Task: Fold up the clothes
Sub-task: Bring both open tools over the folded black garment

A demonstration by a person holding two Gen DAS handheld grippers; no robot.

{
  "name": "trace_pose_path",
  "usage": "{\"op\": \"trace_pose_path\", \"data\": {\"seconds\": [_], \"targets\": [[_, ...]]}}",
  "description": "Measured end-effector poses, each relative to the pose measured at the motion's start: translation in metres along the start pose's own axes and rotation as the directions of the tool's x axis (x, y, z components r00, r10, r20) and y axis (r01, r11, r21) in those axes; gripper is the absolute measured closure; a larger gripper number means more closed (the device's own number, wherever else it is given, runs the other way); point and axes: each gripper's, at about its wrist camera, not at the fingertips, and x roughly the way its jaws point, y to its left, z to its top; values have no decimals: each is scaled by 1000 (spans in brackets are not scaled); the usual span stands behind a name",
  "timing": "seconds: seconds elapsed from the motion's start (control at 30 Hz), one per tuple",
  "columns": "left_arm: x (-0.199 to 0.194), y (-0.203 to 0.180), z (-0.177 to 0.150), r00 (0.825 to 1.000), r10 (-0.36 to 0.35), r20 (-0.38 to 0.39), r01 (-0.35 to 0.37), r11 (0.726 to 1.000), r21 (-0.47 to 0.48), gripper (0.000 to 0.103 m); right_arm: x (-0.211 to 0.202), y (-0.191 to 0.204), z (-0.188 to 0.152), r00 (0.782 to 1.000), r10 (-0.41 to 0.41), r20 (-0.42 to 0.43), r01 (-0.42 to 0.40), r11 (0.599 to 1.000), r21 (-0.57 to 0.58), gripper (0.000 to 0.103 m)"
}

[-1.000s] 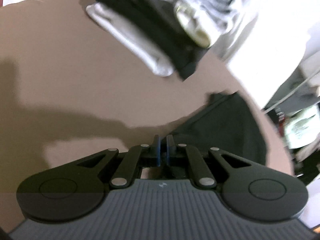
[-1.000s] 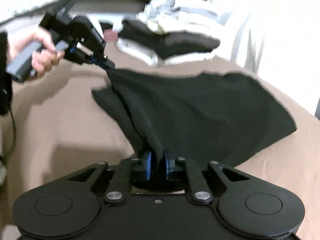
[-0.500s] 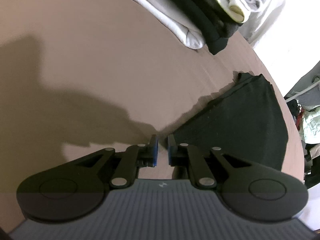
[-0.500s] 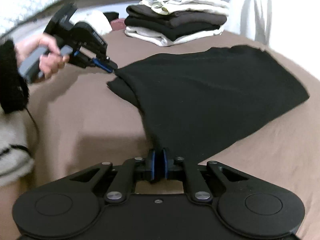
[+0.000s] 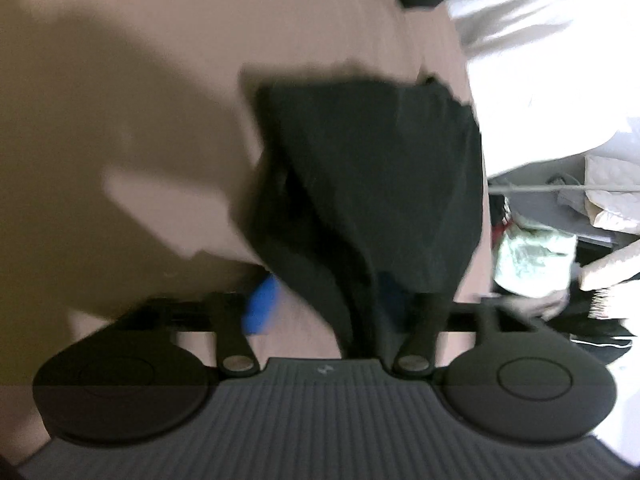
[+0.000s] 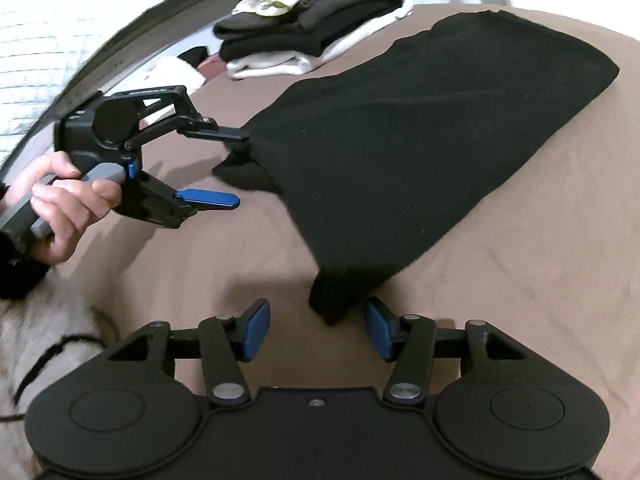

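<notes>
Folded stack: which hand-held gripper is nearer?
Left hand-held gripper: at the black garment's far corner, near the folded stack. Right, jaws just opening around the near corner, is farther.

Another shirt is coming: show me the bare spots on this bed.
Bare brown cover lies left of the black garment, beside the left gripper, and right of the garment's near corner. The far edge is crowded by the folded stack.

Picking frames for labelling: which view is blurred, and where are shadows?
Left wrist view: motion-blurred, black knit garment smeared, broad shadow across the brown bedsheet at left. Right wrist view: sharp, evenly lit, fisheye bending at the edges.
</notes>
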Motion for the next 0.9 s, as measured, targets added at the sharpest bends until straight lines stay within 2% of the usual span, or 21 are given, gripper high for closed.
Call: {"op": "trace_pose_path", "data": {"seconds": [0.07, 0.1, 0.17, 0.23, 0.4, 0.47, 0.5, 0.57, 0.6, 0.67, 0.7, 0.73, 0.77, 0.8, 0.9], "targets": [[-10, -14, -2, 997, 14, 74, -20, 997, 80, 97, 0, -1, 3, 1000, 8, 13, -8, 1000, 8, 82], [-20, -19, -3, 995, -11, 104, 1, 995, 102, 97, -3, -3, 5, 1000, 18, 12, -18, 1000, 11, 89], [-40, -26, -6, 985, -57, 160, 35, 990, 139, 98, -11, -6, 7, 999, 45, 30, -46, 999, 13, 92], [-52, -28, -11, 979, -44, 197, 16, 990, 140, 99, -18, -8, 6, 997, 56, 48, -57, 998, 8, 94], [-38, -7, -17, 987, 101, 124, -108, 993, 51, 99, -19, -14, 3, 998, 56, 3, -56, 998, 13, 94], [-40, 3, -12, 987, 107, 122, -109, 994, 9, 99, -17, -12, 2, 995, 100, -27, -100, 995, 5, 100], [-43, 5, -10, 986, 103, 129, -103, 995, -5, 98, -14, -7, 2, 987, 140, -73, -142, 990, -20, 100], [-49, 5, -10, 983, 103, 149, -105, 994, 4, 96, -12, 7, -1, 982, 153, -114, -165, 981, -103, 100], [-53, 5, -10, 983, 99, 158, -102, 995, 10, 95, -12, 13, -2, 979, 160, -125, -177, 974, -142, 97], [-54, 6, -10, 987, 53, 149, -52, 999, -12, 72, -12, 15, 0, 980, 158, -117, -176, 971, -161, 90], [-54, 7, -10, 990, 14, 140, -10, 999, -30, 50, -13, 12, 1, 984, 148, -104, -162, 976, -145, 68], [-54, 9, -10, 991, -25, 132, 31, 998, -49, 43, -14, 7, 3, 987, 135, -90, -146, 981, -127, 43], [-50, 7, -8, 991, -40, 126, 47, 997, -55, 43, -16, 2, 4, 993, 104, -61, -110, 989, -96, 37], [-43, 1, -7, 993, -26, 116, 31, 998, -46, 39, -19, -4, 4, 997, 70, -30, -72, 995, -62, 37], [-19, -14, 0, 994, 63, 87, -64, 998, 5, 36, -23, -20, 8, 999, -20, 41, 18, 999, 35, 37]]}}
